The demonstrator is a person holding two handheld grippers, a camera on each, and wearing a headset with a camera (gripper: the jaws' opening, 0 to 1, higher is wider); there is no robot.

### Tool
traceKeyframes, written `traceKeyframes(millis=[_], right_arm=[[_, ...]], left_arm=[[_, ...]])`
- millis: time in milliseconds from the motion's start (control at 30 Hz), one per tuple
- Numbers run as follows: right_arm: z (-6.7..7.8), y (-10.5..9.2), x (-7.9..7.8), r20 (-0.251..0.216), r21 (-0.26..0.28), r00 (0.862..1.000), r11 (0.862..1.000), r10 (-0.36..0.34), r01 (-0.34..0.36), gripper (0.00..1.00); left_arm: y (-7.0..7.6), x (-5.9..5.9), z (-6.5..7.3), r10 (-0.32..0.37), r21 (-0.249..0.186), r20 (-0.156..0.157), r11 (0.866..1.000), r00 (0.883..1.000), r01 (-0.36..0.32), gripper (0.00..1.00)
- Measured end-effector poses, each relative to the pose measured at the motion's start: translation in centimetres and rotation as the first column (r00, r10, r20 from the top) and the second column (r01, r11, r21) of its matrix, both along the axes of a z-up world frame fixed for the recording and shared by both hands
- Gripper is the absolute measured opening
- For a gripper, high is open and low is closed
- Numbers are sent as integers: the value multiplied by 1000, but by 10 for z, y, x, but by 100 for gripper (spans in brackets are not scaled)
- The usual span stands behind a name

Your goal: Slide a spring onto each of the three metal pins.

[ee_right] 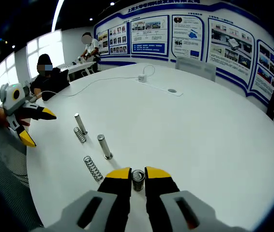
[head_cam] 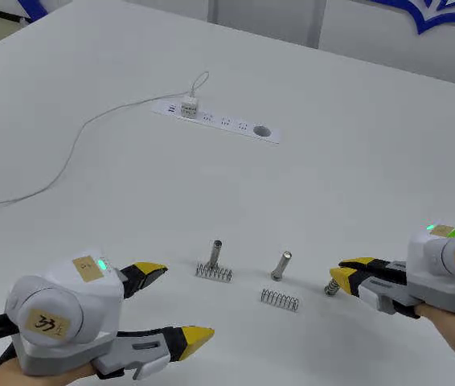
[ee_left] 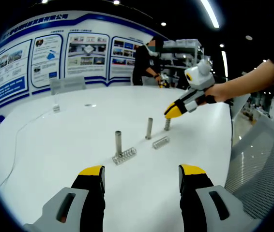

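Note:
Two bare metal pins stand upright on the white table, one (head_cam: 215,252) at the left and one (head_cam: 281,264) in the middle. A loose spring (head_cam: 214,273) lies at the left pin's foot, and another spring (head_cam: 280,301) lies in front of the middle pin. A third spring (ee_right: 138,180) stands upright at the right, and my right gripper (ee_right: 138,173) is shut on it; the pin inside is hidden. My left gripper (head_cam: 175,304) hovers open near the table's front left, with nothing between its jaws, short of the left pin (ee_left: 118,143).
A white power strip (head_cam: 215,121) with a plugged-in charger lies at the back, and its cable (head_cam: 67,165) trails off to the left. The table's curved edge (ee_left: 234,145) runs close behind the right gripper. People sit at a far desk (ee_right: 50,77).

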State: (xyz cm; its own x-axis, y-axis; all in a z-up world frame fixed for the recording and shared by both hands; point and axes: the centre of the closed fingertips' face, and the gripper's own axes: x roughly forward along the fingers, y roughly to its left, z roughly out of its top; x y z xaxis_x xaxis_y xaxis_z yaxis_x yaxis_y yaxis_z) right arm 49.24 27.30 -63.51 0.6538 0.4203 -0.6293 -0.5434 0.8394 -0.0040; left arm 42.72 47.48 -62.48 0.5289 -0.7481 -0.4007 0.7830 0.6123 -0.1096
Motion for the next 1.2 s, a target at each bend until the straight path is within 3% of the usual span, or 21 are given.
traceKeyframes(millis=[433,767,1033,1200], right_arm=[[-1,-1,-3,-25,5,1000,1000,7,-7,12],[9,1,-3,-9,-7,1000,1000,10,-10,15],[28,21,-6,34,-14,997,997,76,-75,15],[31,33,-10,43,-10,993,994,110,-110,15]], left_arm=[[-2,0,0,-9,-2,-1,1000,1000,9,63],[-2,-1,1,-13,-3,3,1000,1000,13,63],[-3,-2,0,-23,7,6,1000,1000,23,63],[-3,-2,0,-26,11,10,1000,1000,26,63]])
